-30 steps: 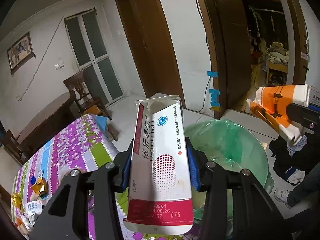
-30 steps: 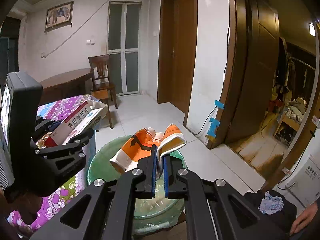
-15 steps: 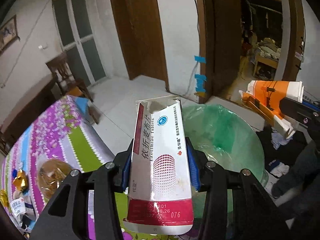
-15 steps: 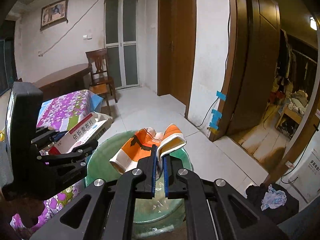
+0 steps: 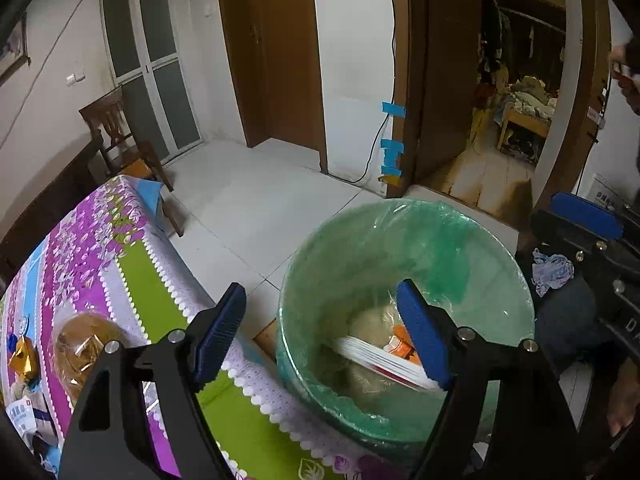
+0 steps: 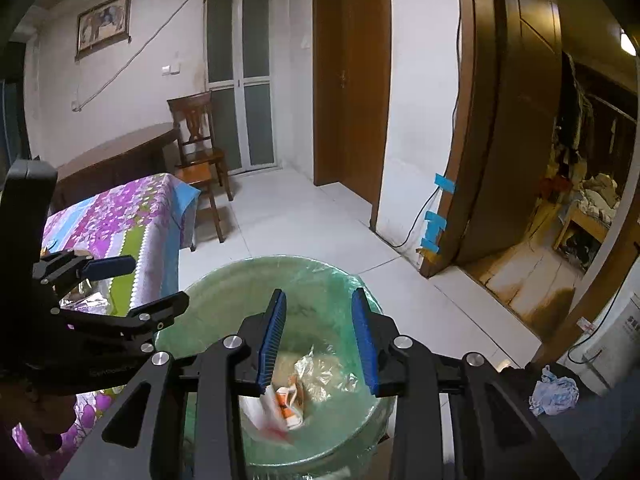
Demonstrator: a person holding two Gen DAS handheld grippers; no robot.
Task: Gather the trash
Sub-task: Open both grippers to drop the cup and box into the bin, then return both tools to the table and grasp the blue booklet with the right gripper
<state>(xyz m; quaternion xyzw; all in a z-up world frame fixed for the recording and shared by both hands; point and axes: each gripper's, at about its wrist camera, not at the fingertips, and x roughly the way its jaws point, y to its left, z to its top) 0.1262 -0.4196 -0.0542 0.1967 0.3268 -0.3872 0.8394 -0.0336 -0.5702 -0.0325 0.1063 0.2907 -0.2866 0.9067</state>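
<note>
A round bin lined with a green plastic bag [image 5: 480,236] [image 6: 224,284] stands on the floor beside the table. Inside it lie a white and red medicine box [image 5: 376,360] and an orange and white crumpled carton [image 6: 286,402] [image 5: 398,346], the box blurred in the right wrist view. My left gripper [image 5: 324,332] hangs over the bin's near rim, its jaws opening with nothing between them. My right gripper [image 6: 318,338] is above the bin mouth, jaws opening and empty. The left gripper [image 6: 112,288] also shows at the left of the right wrist view.
A table with a purple, green and white floral cloth [image 5: 88,248] [image 6: 116,216] carries wrappers, a gold foil piece [image 5: 22,356] and a bagged round brown item [image 5: 86,344]. A wooden chair [image 6: 198,148] stands behind it. Dark clothes with a crumpled tissue [image 6: 554,394] lie at the right.
Both grippers let go: the medicine box left the left jaws and the orange carton left the right jaws, and both now lie in the bin. Both grippers sank closer to it.
</note>
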